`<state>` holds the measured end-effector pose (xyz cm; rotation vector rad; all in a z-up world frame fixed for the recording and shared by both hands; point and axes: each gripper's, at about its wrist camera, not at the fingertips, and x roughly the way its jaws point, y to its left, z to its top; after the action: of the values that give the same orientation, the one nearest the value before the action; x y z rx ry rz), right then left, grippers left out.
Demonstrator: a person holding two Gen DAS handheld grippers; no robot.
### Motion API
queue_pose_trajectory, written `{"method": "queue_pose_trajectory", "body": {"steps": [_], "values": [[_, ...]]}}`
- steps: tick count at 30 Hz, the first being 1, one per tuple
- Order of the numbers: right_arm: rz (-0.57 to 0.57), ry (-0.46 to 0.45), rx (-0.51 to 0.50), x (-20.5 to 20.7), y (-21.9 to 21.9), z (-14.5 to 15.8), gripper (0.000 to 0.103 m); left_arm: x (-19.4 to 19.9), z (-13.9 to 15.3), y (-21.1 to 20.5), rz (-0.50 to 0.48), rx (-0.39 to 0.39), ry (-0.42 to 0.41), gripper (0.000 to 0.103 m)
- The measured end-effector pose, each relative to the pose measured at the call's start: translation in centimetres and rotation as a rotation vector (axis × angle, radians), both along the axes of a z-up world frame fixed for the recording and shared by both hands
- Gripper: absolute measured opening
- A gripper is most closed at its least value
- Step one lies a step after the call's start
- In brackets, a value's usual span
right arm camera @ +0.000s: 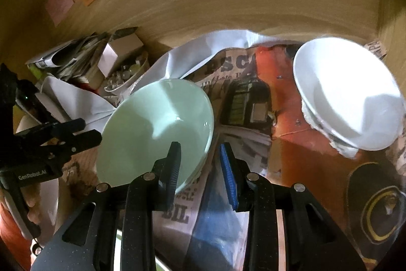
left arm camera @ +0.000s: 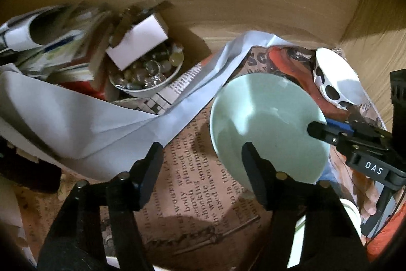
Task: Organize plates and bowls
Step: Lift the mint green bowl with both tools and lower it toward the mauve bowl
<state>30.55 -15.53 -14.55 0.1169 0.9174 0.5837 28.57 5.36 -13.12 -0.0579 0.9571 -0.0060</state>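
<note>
Newspaper-lined shelf [right arm camera: 291, 144], green bowl [right arm camera: 154, 133] rim between right gripper [right arm camera: 200, 169] jaws, left gripper [left arm camera: 203, 164] jaws apart.

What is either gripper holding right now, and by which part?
The right gripper straddles the green bowl's rim, not clearly clamped, so a hold cannot be told. The left gripper is open, holding nothing.

- Printed newspaper sheets [left arm camera: 192, 159] cover the shelf floor.
- A white paper sheet [left arm camera: 83, 118] lies crumpled left of the newspaper.
- A white box [left arm camera: 138, 42] sits behind that sheet.
- Stacked magazines [left arm camera: 58, 47] lean left of the box.
</note>
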Motion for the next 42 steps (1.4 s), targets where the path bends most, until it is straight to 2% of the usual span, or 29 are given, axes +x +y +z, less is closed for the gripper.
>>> {"method": "queue_pose_trajectory", "body": {"steps": [5,7,10,16,21,31,42], "values": [[0.018,0.062,0.052,0.8,-0.2,-0.7,0.028,1.4,-1.4,0.3,-0.019,-0.072,0.087,0.031],[0.027,0.072,0.057,0.9,-0.1,-0.8,0.023,1.7,-1.7,0.5,-0.027,-0.121,0.103,0.025],[0.044,0.062,0.048,0.7,0.3,-0.6,0.020,1.9,-1.8,0.4,-0.042,-0.170,0.115,0.010],[0.044,0.015,0.007,-0.1,0.7,0.0,0.019,1.3,-1.2,-0.5,-0.049,-0.116,0.093,0.010],[0.043,-0.046,-0.009,-1.3,0.8,1.3,0.018,-0.4,0.6,-0.8,-0.053,-0.078,0.026,0.010],[0.043,-0.174,0.005,-5.2,0.8,5.2,0.018,-6.0,4.5,-0.6,-0.041,-0.093,-0.097,0.010],[0.107,-0.252,0.040,-10.3,2.4,7.7,0.018,-13.5,7.4,-0.5,-0.005,-0.012,-0.241,0.010]]}}
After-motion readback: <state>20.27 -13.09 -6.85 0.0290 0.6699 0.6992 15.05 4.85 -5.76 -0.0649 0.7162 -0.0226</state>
